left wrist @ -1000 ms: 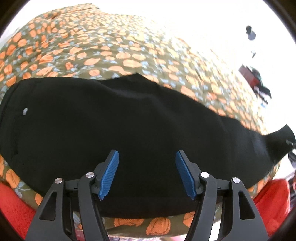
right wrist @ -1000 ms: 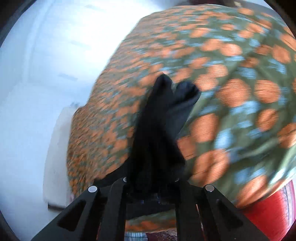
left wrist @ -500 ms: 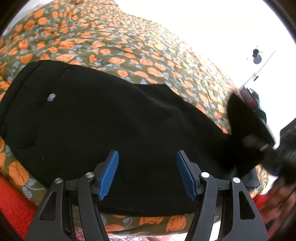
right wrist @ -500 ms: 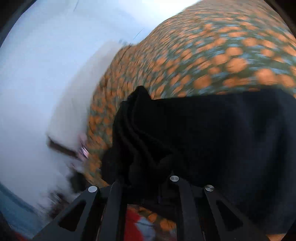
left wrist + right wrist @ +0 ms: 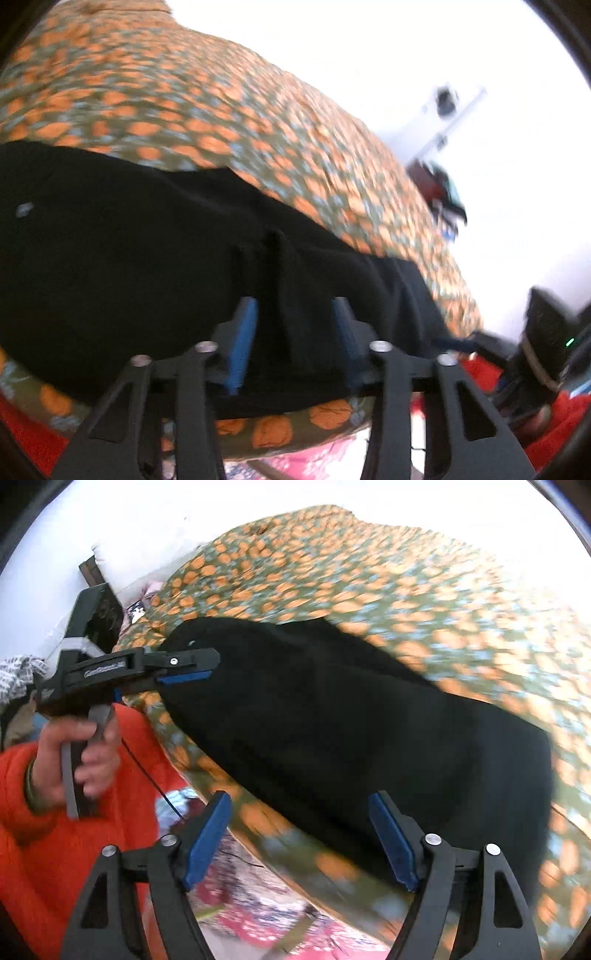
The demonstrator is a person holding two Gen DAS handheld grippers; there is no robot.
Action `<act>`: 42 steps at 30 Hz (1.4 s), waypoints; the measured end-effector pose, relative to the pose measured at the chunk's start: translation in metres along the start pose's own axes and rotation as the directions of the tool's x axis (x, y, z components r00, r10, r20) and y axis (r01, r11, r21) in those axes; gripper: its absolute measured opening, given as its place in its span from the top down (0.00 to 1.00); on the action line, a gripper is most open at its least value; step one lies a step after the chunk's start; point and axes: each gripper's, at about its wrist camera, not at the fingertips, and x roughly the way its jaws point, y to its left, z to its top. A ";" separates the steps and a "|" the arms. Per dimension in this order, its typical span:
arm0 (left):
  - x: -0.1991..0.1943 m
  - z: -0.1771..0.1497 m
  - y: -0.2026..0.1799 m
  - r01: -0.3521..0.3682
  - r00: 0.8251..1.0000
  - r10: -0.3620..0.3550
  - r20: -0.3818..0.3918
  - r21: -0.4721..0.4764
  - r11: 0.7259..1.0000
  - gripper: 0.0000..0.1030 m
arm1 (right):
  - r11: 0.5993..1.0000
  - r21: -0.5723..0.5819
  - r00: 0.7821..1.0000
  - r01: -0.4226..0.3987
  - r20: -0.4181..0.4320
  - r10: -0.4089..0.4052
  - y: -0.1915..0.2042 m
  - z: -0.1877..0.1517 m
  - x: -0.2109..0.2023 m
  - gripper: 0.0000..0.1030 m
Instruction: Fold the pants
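Note:
Black pants (image 5: 129, 266) lie folded on the orange-flowered bedspread (image 5: 192, 96). My left gripper (image 5: 293, 341) points down onto their near edge. Its jaws are closing, and a raised fold of the black cloth stands between the blue pads (image 5: 243, 343), which press into it. In the right wrist view the same gripper (image 5: 212, 664) bites the pants' (image 5: 351, 731) far left corner. My right gripper (image 5: 299, 834) hovers over the near edge of the pants. Its jaws are opening wide, and no cloth is pinched between its pads (image 5: 391, 838).
A person's hand (image 5: 74, 753) in an orange-red sleeve (image 5: 44, 849) holds the left gripper. The bed's near edge drops to a pink patterned floor (image 5: 258, 915). Dark objects (image 5: 439, 192) sit past the bed's far right edge. The bedspread (image 5: 388, 572) stretches beyond the pants.
My right gripper swung across with the bunched pant legs, laid them over the rest of the pants and let go, jaws now wide. My left jaws have narrowed around a fold.

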 end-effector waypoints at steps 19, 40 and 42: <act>0.051 -0.022 -0.016 -0.242 0.951 0.268 -0.157 0.166 0.956 0.90 | 0.901 0.400 0.957 -0.169 0.284 0.053 -0.146 0.014 -0.072 0.22; 0.048 -0.021 -0.007 -0.162 0.971 0.180 -0.159 0.121 0.979 0.77 | 0.904 0.419 0.996 0.086 -0.059 -0.067 -0.176 0.058 0.021 0.54; 0.047 -0.019 -0.006 -0.155 0.972 0.173 -0.159 0.120 0.981 0.77 | 0.928 0.372 0.999 0.016 0.020 -0.026 -0.149 0.054 -0.009 0.53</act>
